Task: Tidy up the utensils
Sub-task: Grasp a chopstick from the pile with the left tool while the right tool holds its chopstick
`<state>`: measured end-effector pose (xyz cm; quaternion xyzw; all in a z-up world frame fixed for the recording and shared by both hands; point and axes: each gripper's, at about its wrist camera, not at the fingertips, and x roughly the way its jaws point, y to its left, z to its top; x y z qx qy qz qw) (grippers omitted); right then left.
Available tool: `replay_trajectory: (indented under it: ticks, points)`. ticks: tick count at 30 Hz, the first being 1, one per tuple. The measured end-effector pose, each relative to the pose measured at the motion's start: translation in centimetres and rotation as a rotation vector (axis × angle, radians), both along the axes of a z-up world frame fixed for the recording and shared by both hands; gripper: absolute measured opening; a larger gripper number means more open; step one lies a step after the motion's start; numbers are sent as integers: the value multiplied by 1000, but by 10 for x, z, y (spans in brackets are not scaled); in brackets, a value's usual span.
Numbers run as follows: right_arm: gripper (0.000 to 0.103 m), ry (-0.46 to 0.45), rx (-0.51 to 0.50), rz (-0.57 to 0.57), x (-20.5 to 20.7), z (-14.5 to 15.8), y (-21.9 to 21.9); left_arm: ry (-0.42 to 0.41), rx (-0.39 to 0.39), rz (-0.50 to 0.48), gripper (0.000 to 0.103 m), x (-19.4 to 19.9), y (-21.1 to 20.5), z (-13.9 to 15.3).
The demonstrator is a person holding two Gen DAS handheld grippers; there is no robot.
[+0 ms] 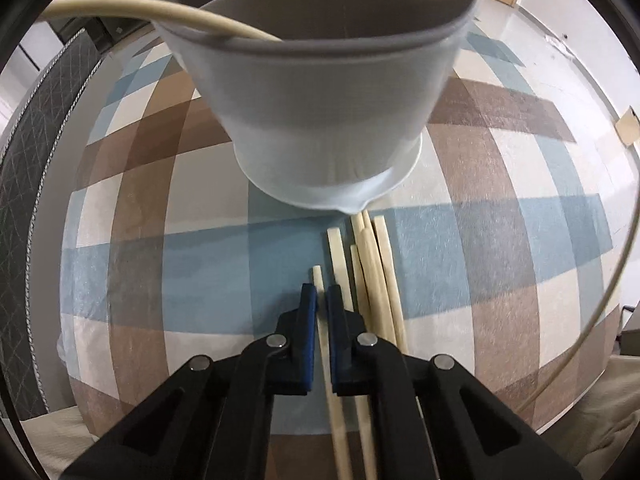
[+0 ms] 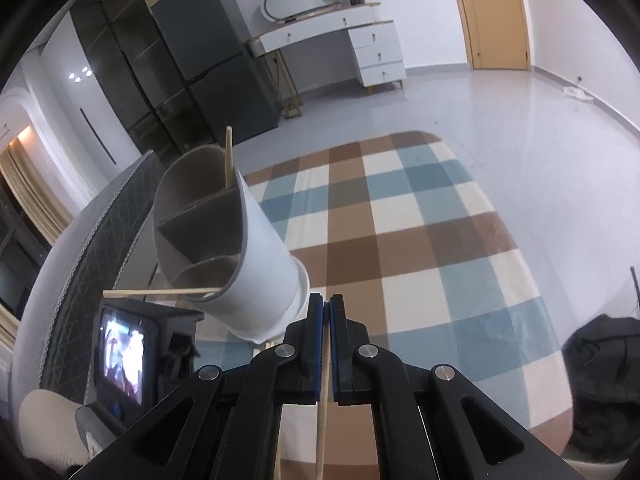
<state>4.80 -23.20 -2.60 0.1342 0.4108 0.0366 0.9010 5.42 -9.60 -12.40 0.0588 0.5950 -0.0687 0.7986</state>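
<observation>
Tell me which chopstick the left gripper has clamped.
The leftmost chopstick, lying apart from the bundle: the left gripper is shut on it, its tip poking past the blue pads. The others lie loose on the checked cloth.

Both wrists look down (steeply, perhaps), sharing holder (image 1: pixel 320 92).

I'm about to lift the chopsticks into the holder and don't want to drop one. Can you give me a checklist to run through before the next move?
1. Left gripper shut on one chopstick: ok, a single stick runs between the blue pads.
2. Right gripper shut on a chopstick: ok, a thin stick sits between its pads.
3. Neighbouring chopsticks clear of the left grip: cannot tell, they lie close beside it.
4. Utensil holder upright on the checked tablecloth: ok.
5. Free compartment in the holder: ok, the middle sections look empty.
6. Sticks already in the holder out of the way: cannot tell.
</observation>
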Motion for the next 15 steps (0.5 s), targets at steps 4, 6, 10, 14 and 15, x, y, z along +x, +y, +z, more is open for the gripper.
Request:
replay_trajectory:
  ticks: [4, 6, 10, 14, 15]
  points:
    - [3, -25, -3, -10, -9, 7, -1, -67, -81, 42, 1, -4, 16, 20]
    - [3, -38, -1, -9, -14, 10, 0, -112, -127, 46, 1, -13, 22, 34]
    - [3, -85, -11, 4, -27, 19, 4, -252, -175, 18, 1, -36, 24, 68]
    - [3, -130, -30, 22, -39, 29, 10, -372, -217, -1, 1, -52, 26, 98]
    - [3, -139, -32, 27, -42, 30, 10, -392, -217, -3, 1, -50, 24, 103]
